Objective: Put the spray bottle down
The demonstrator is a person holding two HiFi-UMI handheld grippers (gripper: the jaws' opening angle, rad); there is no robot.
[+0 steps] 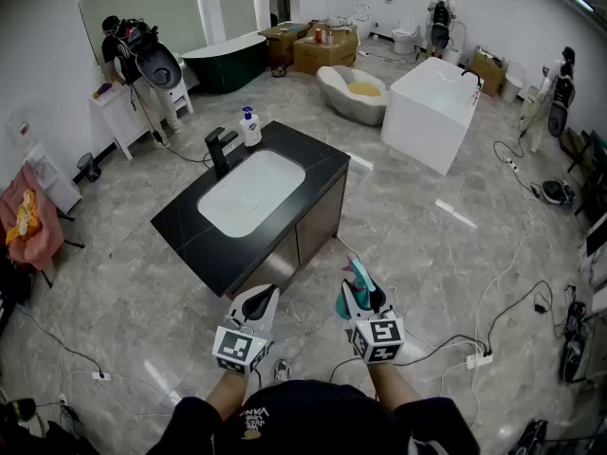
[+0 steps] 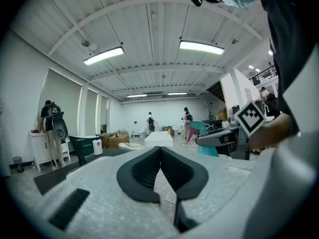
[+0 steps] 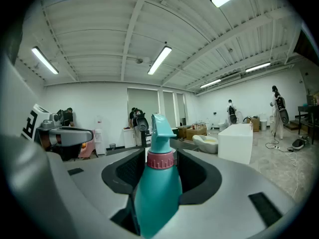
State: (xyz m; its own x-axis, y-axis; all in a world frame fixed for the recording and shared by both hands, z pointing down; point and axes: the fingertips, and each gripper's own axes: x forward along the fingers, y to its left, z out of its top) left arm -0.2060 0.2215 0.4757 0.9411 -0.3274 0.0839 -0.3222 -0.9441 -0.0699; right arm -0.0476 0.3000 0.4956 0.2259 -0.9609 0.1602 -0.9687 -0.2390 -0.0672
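Left tool (image 1: 263, 299) closed; right tool (image 1: 362, 301) clamps bottle (image 3: 157, 193).

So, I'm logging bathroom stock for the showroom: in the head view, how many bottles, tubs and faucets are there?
Bottles: 2 (spray bottle, soap bottle)
Tubs: 3 (green tub, oval tub, white tub)
Faucets: 1 (black faucet)
Total: 6

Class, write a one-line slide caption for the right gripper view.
Right tongs clamp a teal spray bottle; a white bathtub stands beyond.
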